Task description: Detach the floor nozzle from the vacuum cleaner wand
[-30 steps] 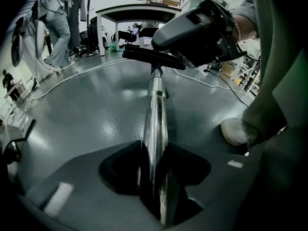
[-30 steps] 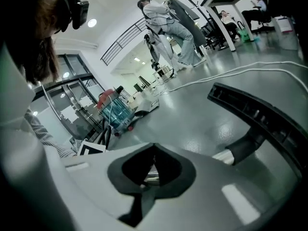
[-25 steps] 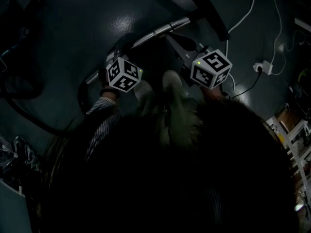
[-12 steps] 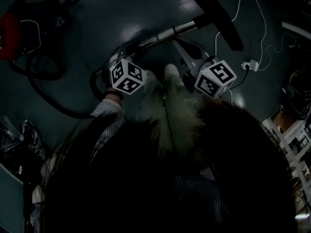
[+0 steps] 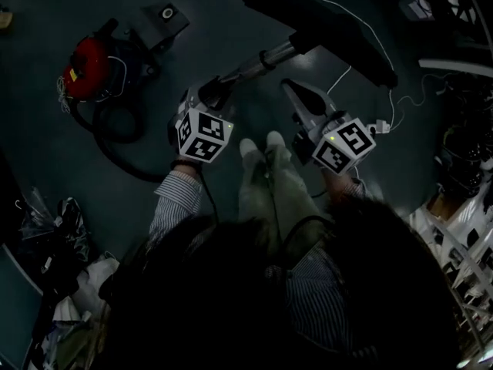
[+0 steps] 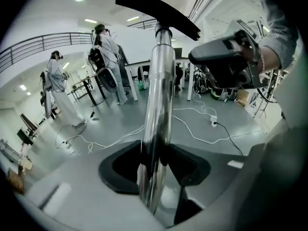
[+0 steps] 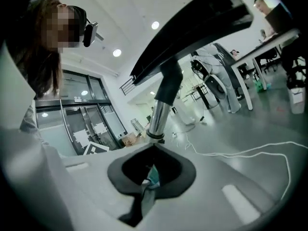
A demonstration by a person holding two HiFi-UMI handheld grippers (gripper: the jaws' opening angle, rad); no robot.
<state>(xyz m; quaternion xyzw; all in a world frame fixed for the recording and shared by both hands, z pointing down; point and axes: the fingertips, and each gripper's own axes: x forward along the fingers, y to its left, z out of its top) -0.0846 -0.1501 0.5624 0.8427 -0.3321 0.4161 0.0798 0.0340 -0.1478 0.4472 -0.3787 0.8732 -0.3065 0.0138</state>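
Observation:
In the head view my left gripper (image 5: 212, 95) is shut on the chrome wand (image 5: 248, 66), which runs up and to the right to the black floor nozzle (image 5: 327, 31). The nozzle sits attached on the wand's end. In the left gripper view the wand (image 6: 156, 105) passes straight between the jaws of the left gripper (image 6: 154, 174), and the nozzle (image 6: 159, 11) crosses its top. My right gripper (image 5: 294, 92) hangs just right of the wand, shut and empty. In the right gripper view this gripper (image 7: 149, 177) points at the wand (image 7: 158, 117) and nozzle (image 7: 192, 32) without touching them.
A red vacuum canister (image 5: 87, 66) with a black hose (image 5: 115, 141) lies on the dark floor at the left. White cables and a power strip (image 5: 383, 126) lie at the right. Bags and clutter (image 5: 46, 233) fill the lower left. People (image 6: 57, 85) stand by tables in the distance.
Both grippers have risen. The wand and nozzle came up with the left gripper. The floor looks farther away, and the red canister has come fully into view.

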